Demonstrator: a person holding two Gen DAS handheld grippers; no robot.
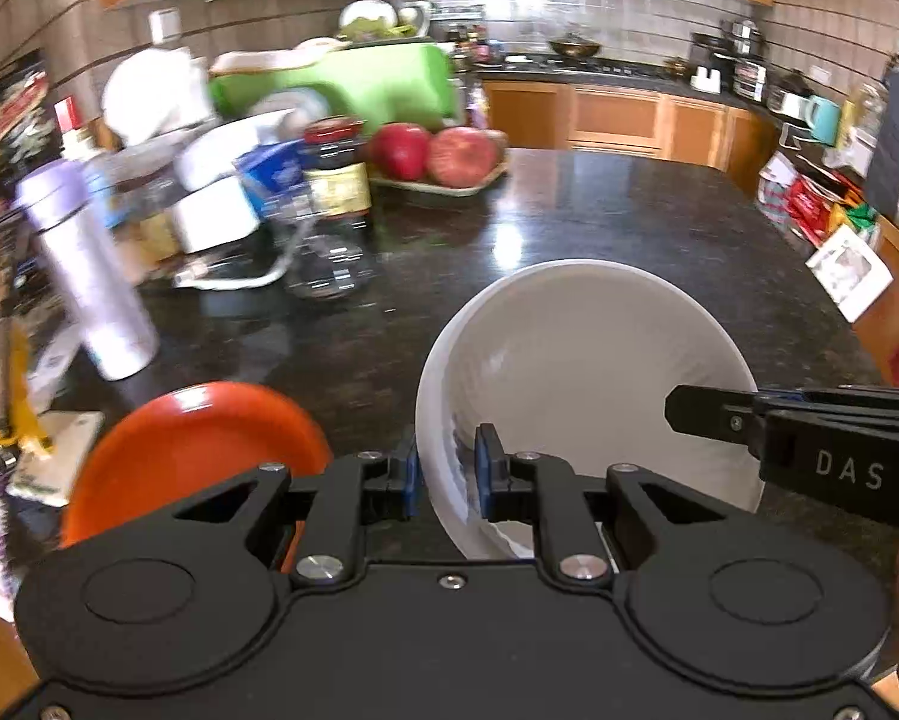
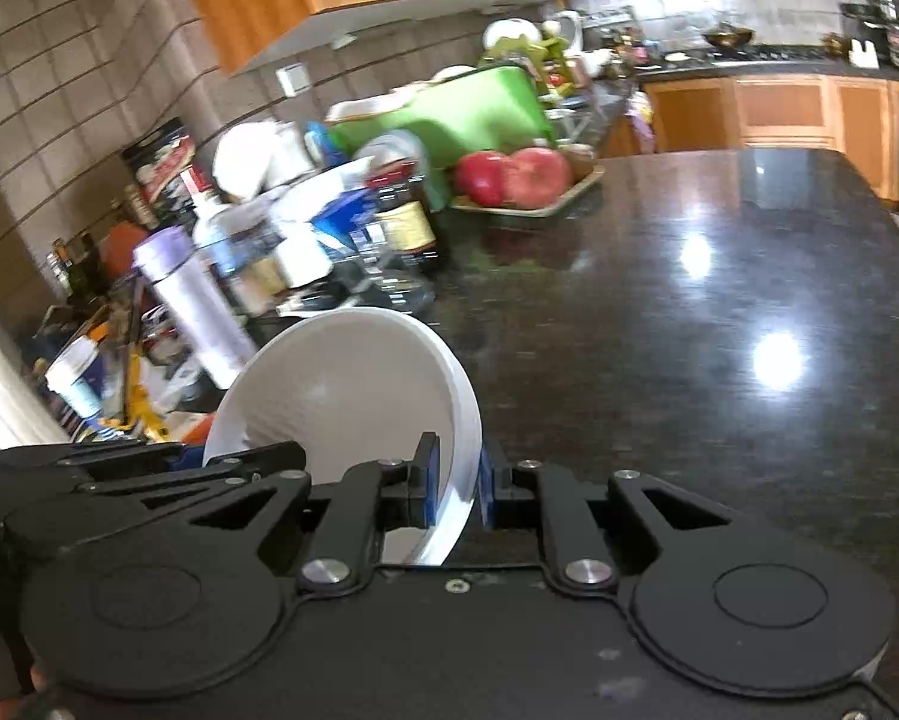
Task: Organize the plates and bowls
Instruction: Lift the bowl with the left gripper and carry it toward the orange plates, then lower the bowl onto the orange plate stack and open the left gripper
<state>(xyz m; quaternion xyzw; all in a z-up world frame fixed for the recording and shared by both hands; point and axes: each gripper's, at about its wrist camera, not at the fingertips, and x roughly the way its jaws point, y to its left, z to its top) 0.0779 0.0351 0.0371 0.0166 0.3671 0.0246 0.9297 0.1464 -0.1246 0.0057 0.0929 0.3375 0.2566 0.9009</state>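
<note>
The table (image 1: 599,222) is a broad slab of dark speckled stone, polished enough to mirror the ceiling lights; its right half and far right corner lie bare, while jars, bottles and boxes crowd the left edge. Above its near middle hangs the white bowl (image 1: 575,372), smooth, round and deep, tilted with its hollow facing the cameras. The left tongs (image 1: 446,474) are clamped on its left rim, blue pads pressing either side of the thin wall. The right tongs (image 2: 458,489) are clamped on the opposite rim in the same way. Near the left edge, just beside the bowl, shows a glossy orange plate (image 1: 203,450). Further back, red apples (image 1: 434,153) lie on a shallow tray.
</note>
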